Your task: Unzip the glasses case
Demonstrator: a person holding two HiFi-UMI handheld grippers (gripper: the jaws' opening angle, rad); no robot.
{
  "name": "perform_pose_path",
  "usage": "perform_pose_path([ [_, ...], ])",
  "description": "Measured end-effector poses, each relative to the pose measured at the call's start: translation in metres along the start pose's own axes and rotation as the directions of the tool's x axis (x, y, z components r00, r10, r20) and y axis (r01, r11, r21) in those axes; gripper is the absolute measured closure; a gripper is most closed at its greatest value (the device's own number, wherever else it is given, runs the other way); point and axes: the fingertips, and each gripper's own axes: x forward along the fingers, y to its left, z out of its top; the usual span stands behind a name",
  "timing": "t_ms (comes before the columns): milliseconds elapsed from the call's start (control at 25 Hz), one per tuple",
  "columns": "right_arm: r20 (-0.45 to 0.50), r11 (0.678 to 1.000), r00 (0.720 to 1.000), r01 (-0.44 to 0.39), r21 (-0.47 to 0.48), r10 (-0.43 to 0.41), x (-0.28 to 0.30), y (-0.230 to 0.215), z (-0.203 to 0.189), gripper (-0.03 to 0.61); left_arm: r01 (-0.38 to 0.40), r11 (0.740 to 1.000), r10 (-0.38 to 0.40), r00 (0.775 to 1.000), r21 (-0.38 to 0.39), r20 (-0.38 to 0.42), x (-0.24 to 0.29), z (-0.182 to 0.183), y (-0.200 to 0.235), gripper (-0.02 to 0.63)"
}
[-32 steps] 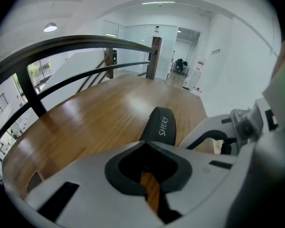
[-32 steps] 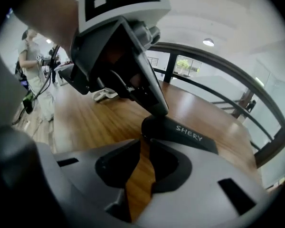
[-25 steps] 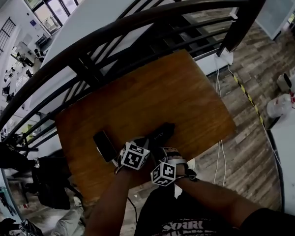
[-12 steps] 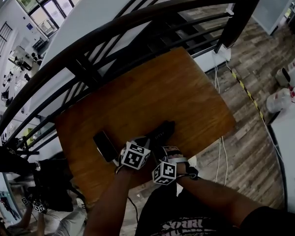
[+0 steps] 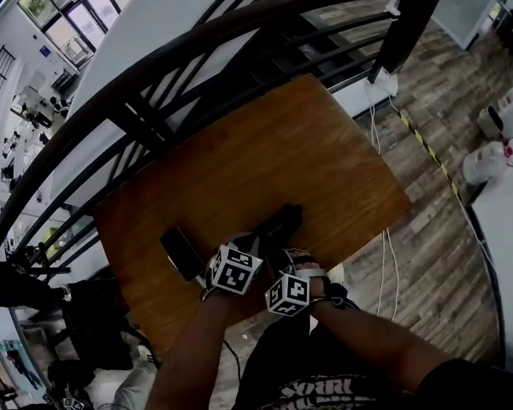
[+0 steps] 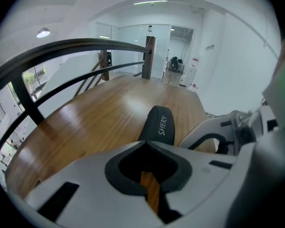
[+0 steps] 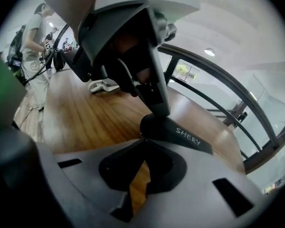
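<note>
Black oval zip-up glasses case flat on brown wooden table, close to near edge. Long axis running straight away from jaws, up and right in head view. Near end right at both sets of tips. Jaws of left gripper closed, tips meeting at that end. Jaws of right gripper closed too, against same end; zip pull between them not discernible. Both side by side, angled steeply down.

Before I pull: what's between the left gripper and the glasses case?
Nothing. In the left gripper view, the left gripper, jaws together, sits right up against the glasses case.
</note>
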Motion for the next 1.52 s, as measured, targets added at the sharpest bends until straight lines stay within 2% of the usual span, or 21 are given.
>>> perform_pose_path([
  [160,0.03,0.999,0.999,-0.012,0.033,0.011,-0.003,-0.003,0.001,0.58,-0.067,0.995,0.068,0.998,0.078,-0.01,0.001,0.002,0.002,0.611],
  [360,0.014,0.993,1.0,-0.01,0.116,0.008,-0.005,-0.011,-0.015,0.581,-0.08,0.993,0.08,0.997,0.087,0.0,0.001,0.0,0.0,0.611],
  [440,0.031,0.994,0.999,-0.012,0.107,0.009,-0.006,-0.012,-0.018,0.581,-0.066,0.996,0.066,0.998,0.067,0.006,0.002,-0.001,0.0,0.611],
  [600,0.097,1.0,0.995,-0.018,0.007,0.018,-0.009,0.001,-0.008,0.58,-0.015,0.999,0.015,1.0,0.029,0.006,0.001,-0.004,-0.006,0.611],
  [680,0.099,0.999,0.995,-0.031,-0.017,0.033,-0.012,0.005,-0.001,0.569,0.001,1.0,-0.001,1.0,0.021,0.002,0.001,-0.003,-0.007,0.611],
  [760,0.08,0.998,0.995,-0.055,0.008,0.054,-0.008,0.01,-0.001,0.513,0.019,1.0,-0.019,1.0,0.004,0.001,0.0,0.0,-0.005,0.611],
  [840,0.053,0.993,0.996,-0.078,0.092,0.073,-0.001,0.014,-0.006,0.512,0.034,0.999,-0.034,0.999,-0.004,-0.002,0.0,0.001,-0.004,0.611],
  [1000,0.007,0.946,0.995,-0.095,0.31,0.097,0.007,0.011,-0.014,0.512,0.041,0.999,-0.041,0.999,0.014,0.001,0.001,0.003,-0.002,0.611],
  [1200,-0.007,0.901,0.992,-0.112,0.42,0.127,0.016,0.009,-0.004,0.511,0.047,0.999,-0.047,0.999,-0.016,0.003,-0.001,0.004,0.003,0.611],
  [1360,-0.003,0.816,0.992,-0.103,0.568,0.127,0.017,0.005,-0.004,0.511,0.065,0.998,-0.065,0.998,-0.013,0.008,-0.002,0.004,0.002,0.611],
  [1520,-0.006,0.785,0.992,-0.097,0.612,0.127,0.017,0.001,-0.004,0.512,0.087,0.995,-0.087,0.996,-0.052,0.015,-0.002,0.008,0.002,0.611],
])
